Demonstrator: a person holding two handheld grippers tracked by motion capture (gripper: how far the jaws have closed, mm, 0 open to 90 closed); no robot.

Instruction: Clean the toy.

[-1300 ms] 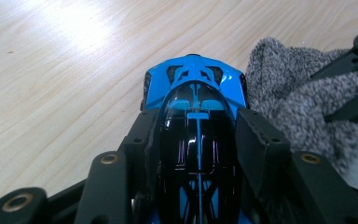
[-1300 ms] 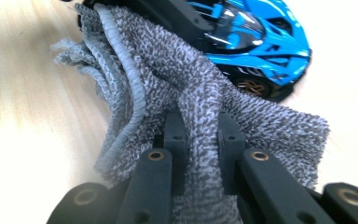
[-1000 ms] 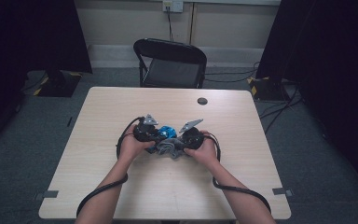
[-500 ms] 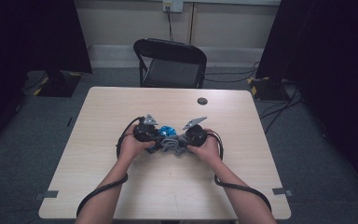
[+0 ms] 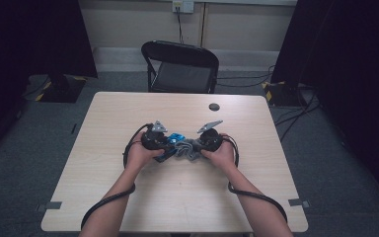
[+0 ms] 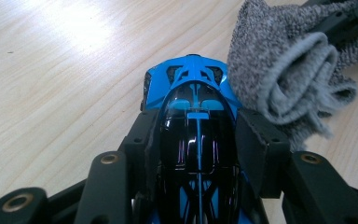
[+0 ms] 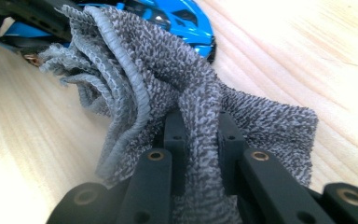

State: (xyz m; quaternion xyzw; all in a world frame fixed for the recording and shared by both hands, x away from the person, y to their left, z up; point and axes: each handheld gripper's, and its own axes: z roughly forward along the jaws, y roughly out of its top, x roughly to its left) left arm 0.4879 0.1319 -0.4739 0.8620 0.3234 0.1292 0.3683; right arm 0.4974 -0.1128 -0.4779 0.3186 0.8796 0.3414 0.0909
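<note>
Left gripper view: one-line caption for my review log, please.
Left gripper clamps a blue and black toy car on the wooden table, a bunched grey cloth touching its front right.

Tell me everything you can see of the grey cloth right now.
The grey cloth looks like knitted terry, speckled dark and light, with a ribbed hem. It is bunched into loose folds near the middle of the table. The right gripper pinches one fold between its jaws, and a flatter flap spreads on the wood beside them. The bunched end presses against the nose of the blue toy car, which the left gripper clamps by its sides.
</note>
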